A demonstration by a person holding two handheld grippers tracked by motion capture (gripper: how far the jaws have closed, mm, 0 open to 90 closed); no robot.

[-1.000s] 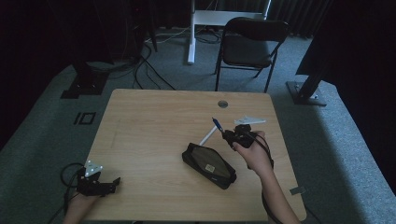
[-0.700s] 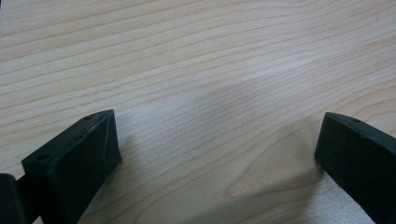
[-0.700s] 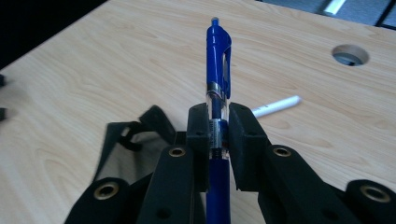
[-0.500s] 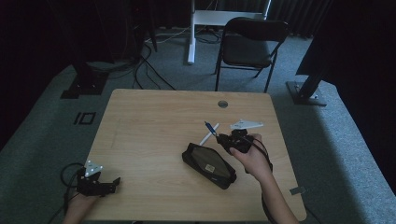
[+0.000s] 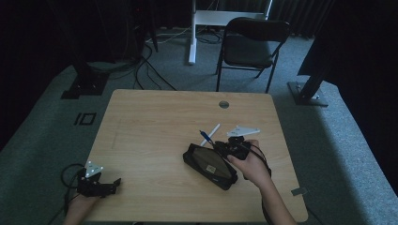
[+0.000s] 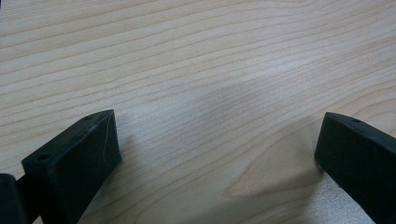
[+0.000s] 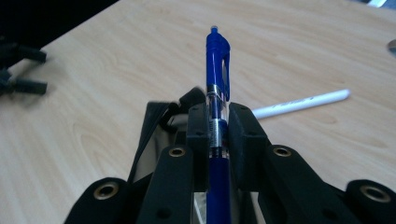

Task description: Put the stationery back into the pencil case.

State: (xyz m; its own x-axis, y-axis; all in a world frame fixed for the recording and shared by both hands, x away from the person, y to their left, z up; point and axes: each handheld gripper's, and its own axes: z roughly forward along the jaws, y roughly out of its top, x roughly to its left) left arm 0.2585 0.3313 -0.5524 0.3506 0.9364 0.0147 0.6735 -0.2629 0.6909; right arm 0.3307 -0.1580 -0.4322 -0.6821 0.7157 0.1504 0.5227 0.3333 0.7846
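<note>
Right gripper (image 7: 218, 126) clamps a blue pen (image 7: 217, 70) above the black pencil case (image 5: 209, 165). Beyond its tips lies a white pen (image 7: 301, 103). Left gripper (image 6: 219, 149), jaws apart, rests on the table (image 6: 196, 56).

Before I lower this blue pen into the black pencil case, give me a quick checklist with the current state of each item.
1. Right gripper shut on the blue pen: ok.
2. Pen lined up straight between the jaws, not skewed: ok.
3. Pencil case open under the pen: ok, its mouth gapes just below the jaws.
4. White pen lying apart from the case: ok, off to the side on the table.
5. Left gripper open and away from the case: ok.
6. Room inside the case: cannot tell.
</note>
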